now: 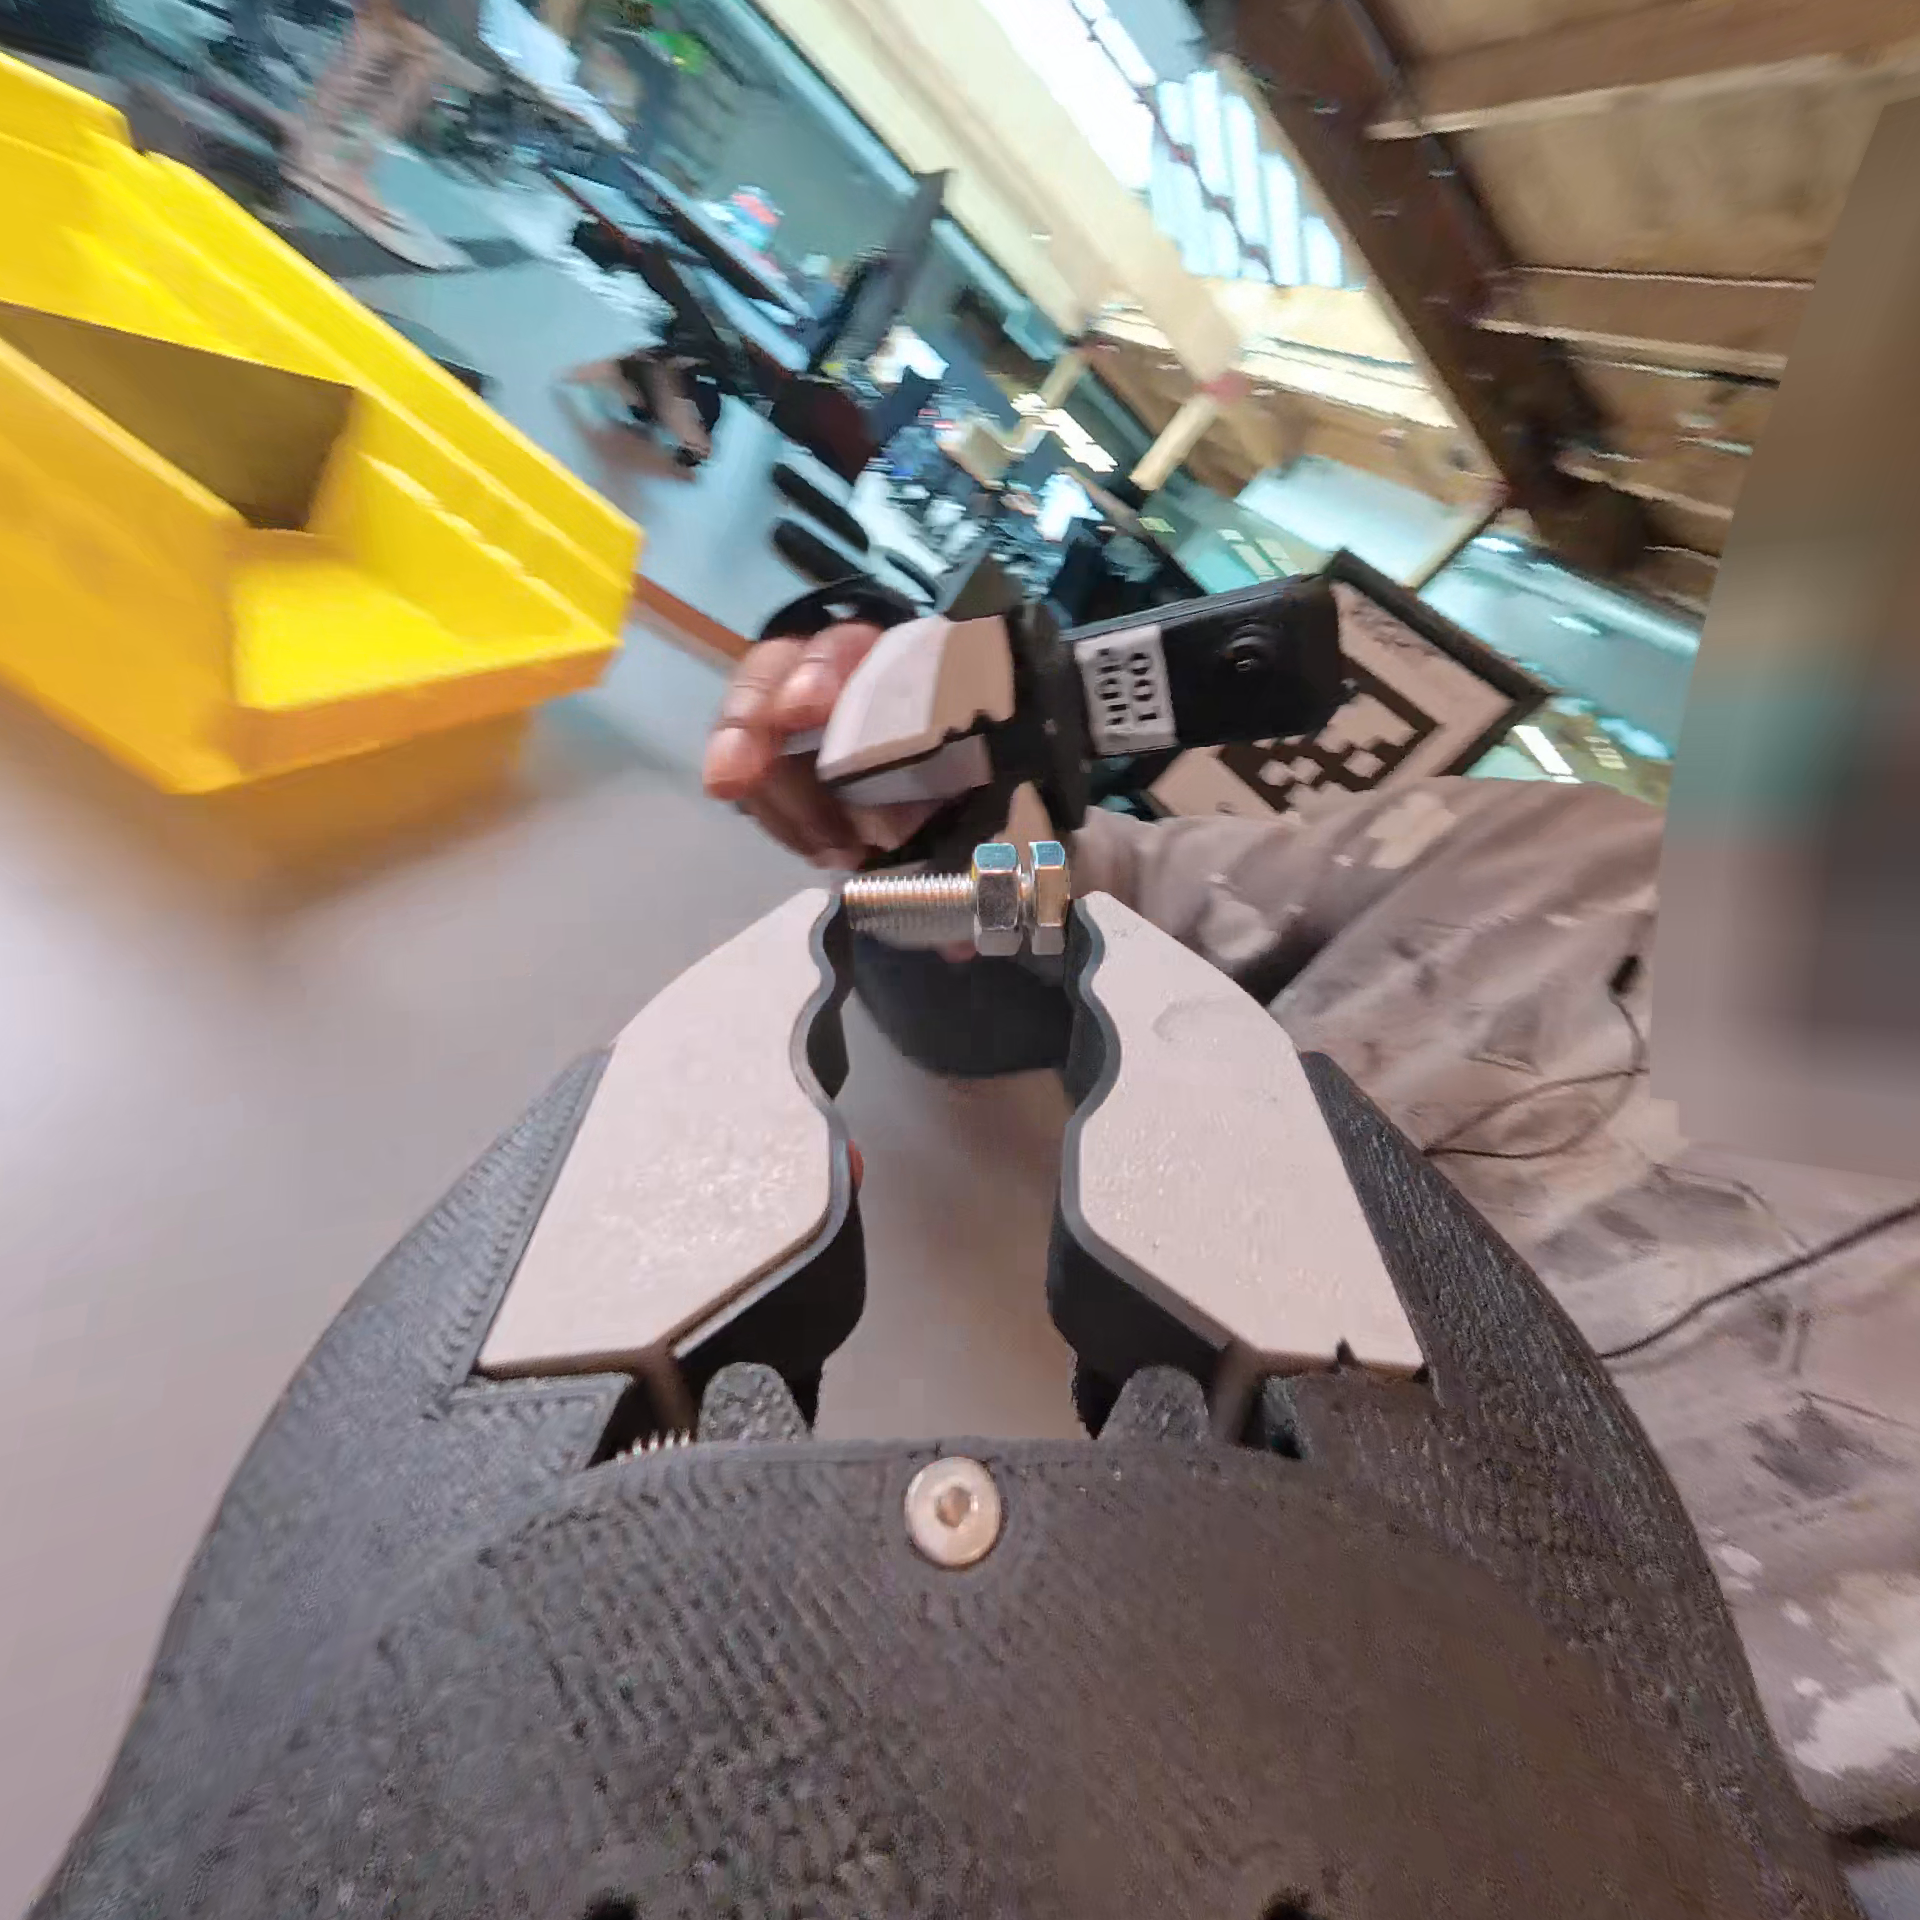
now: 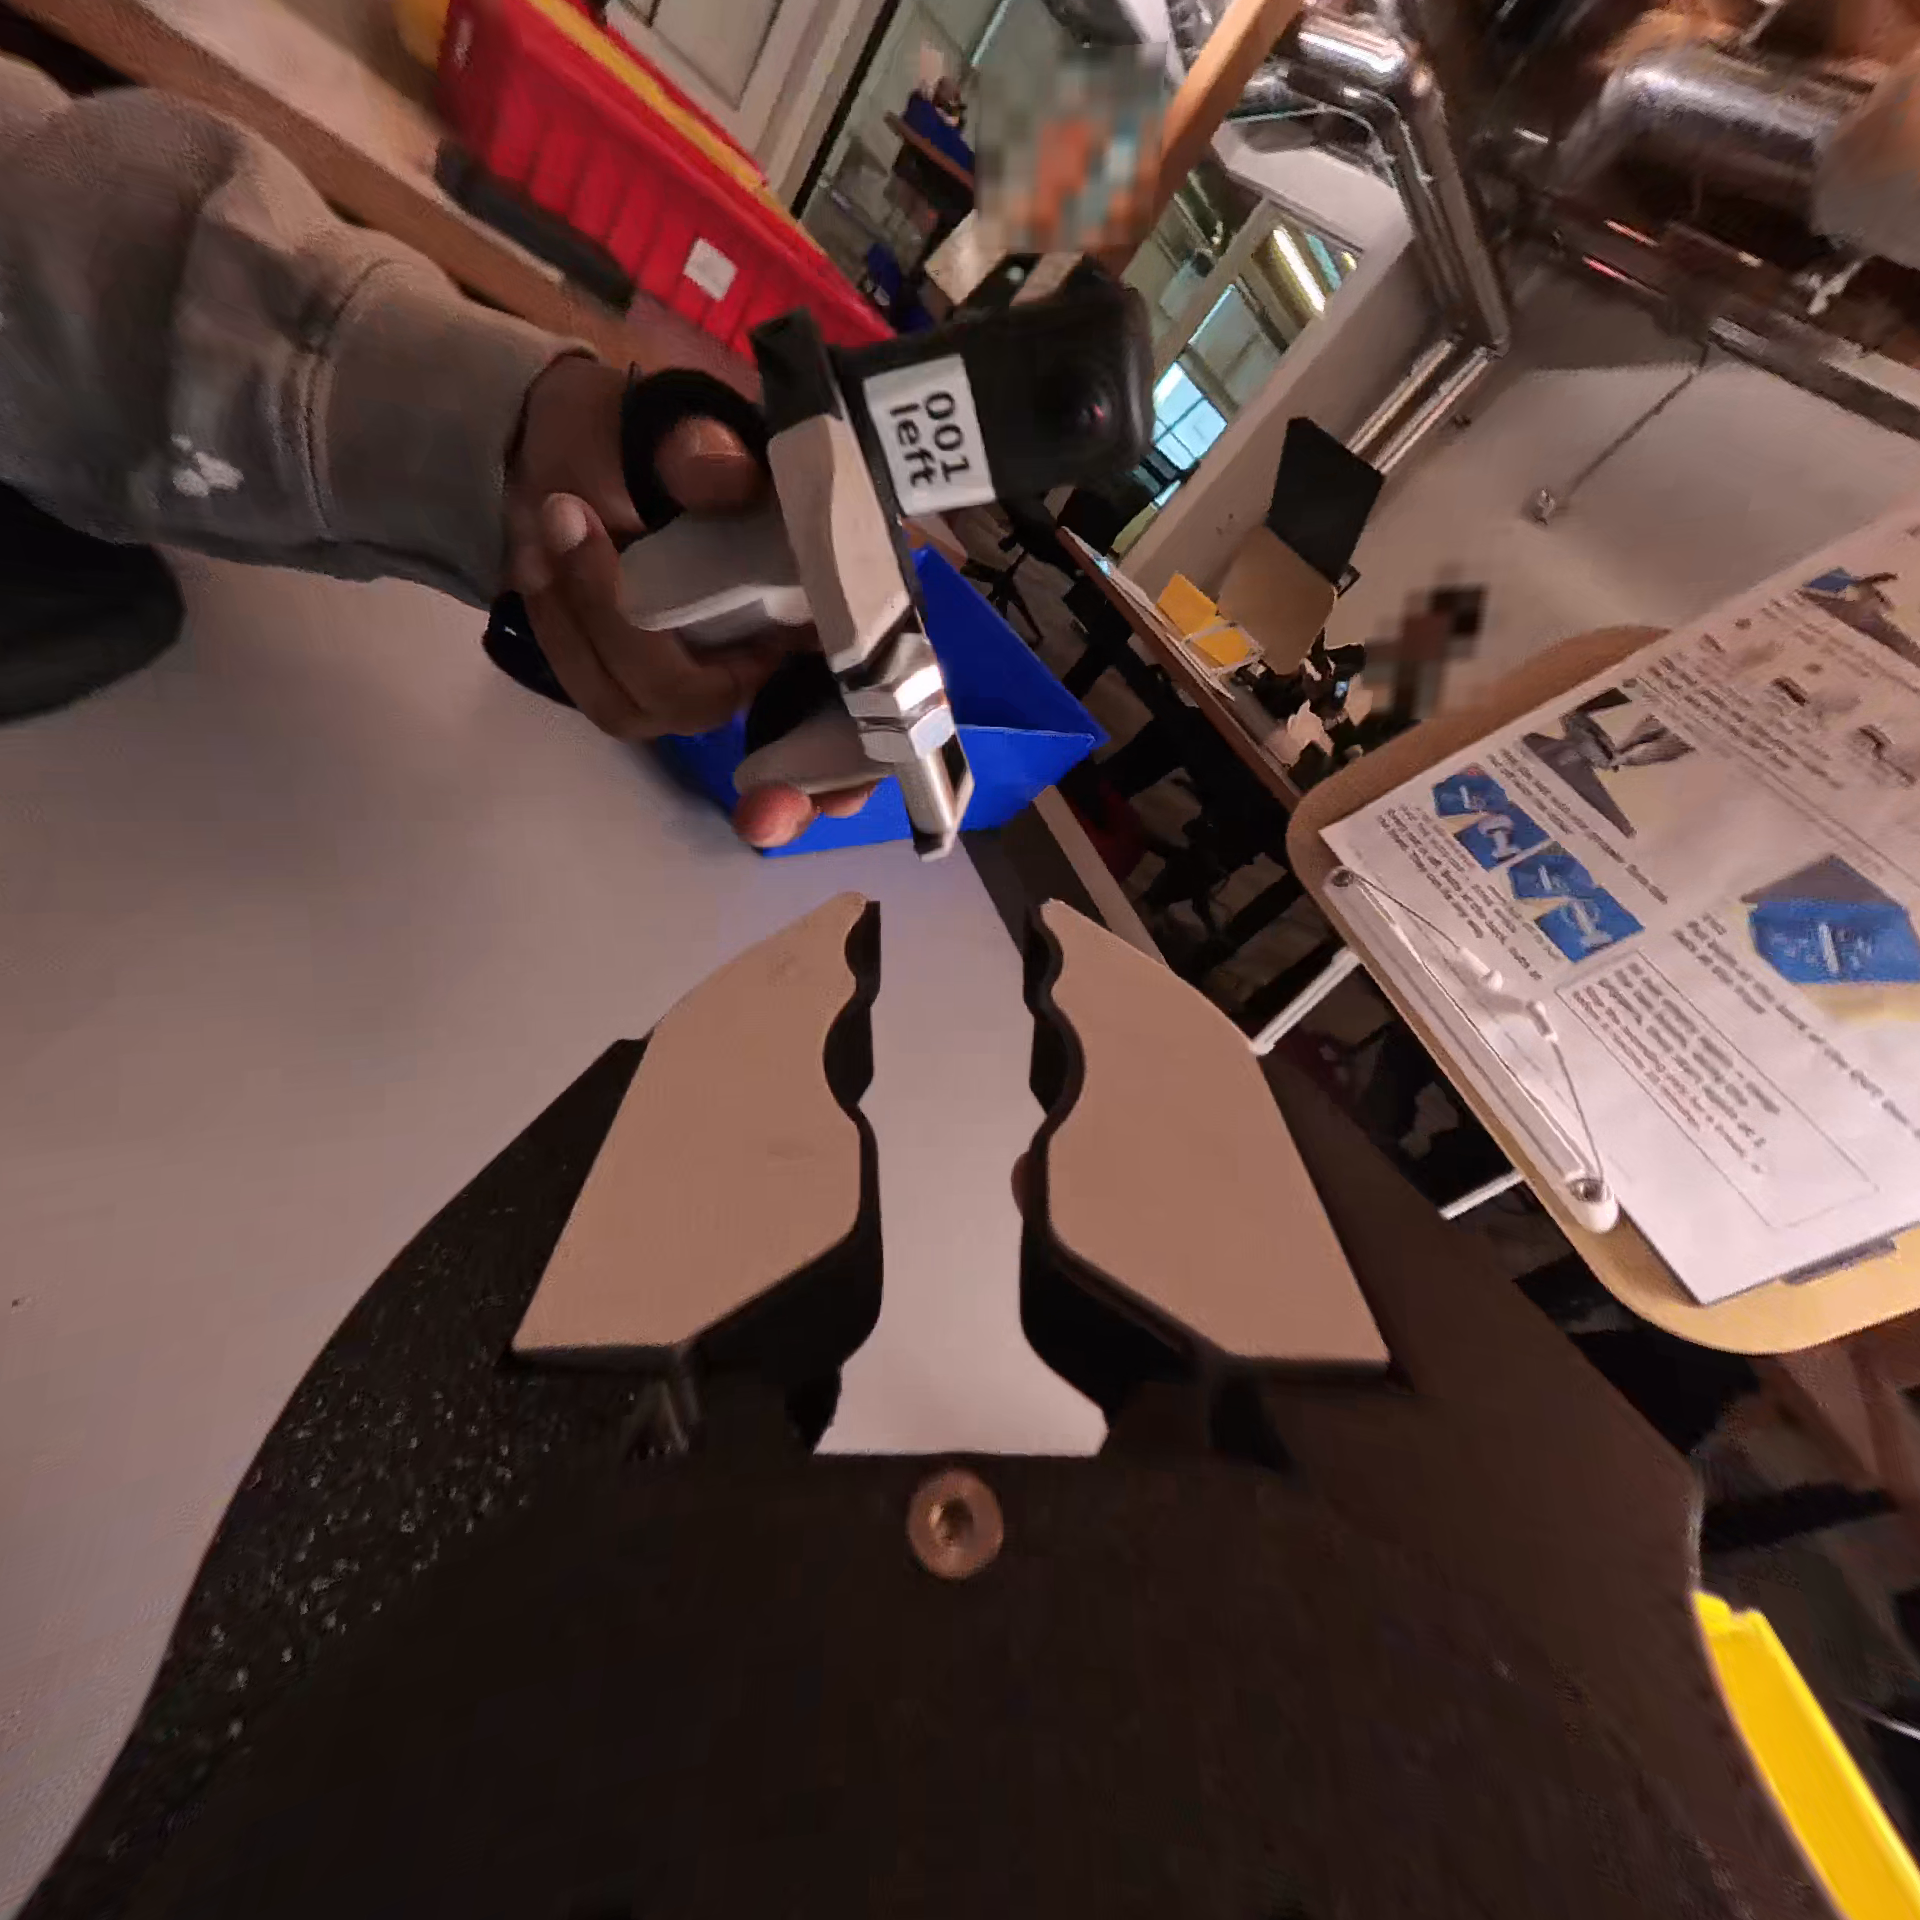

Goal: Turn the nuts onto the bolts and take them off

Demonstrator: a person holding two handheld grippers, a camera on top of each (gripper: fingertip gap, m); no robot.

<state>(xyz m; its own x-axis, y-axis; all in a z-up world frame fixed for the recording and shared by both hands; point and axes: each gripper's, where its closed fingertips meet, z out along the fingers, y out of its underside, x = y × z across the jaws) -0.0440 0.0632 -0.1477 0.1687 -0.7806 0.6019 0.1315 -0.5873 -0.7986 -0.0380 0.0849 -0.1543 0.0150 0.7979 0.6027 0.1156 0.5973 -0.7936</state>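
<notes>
On the grey table [image 1: 208,1143], with the yellow bin [image 1: 260,499] far to one side, my left gripper [image 1: 956,914] grasps the bolt [image 1: 914,899] across its fingertips. Its long axis runs crosswise to my fingers, the head against one pad and the threaded end at the other. The nut [image 1: 995,900] sits against the head. My right gripper [image 2: 951,935] is released, empty, and just beside the bolt, so I judge it should take the nut.
</notes>
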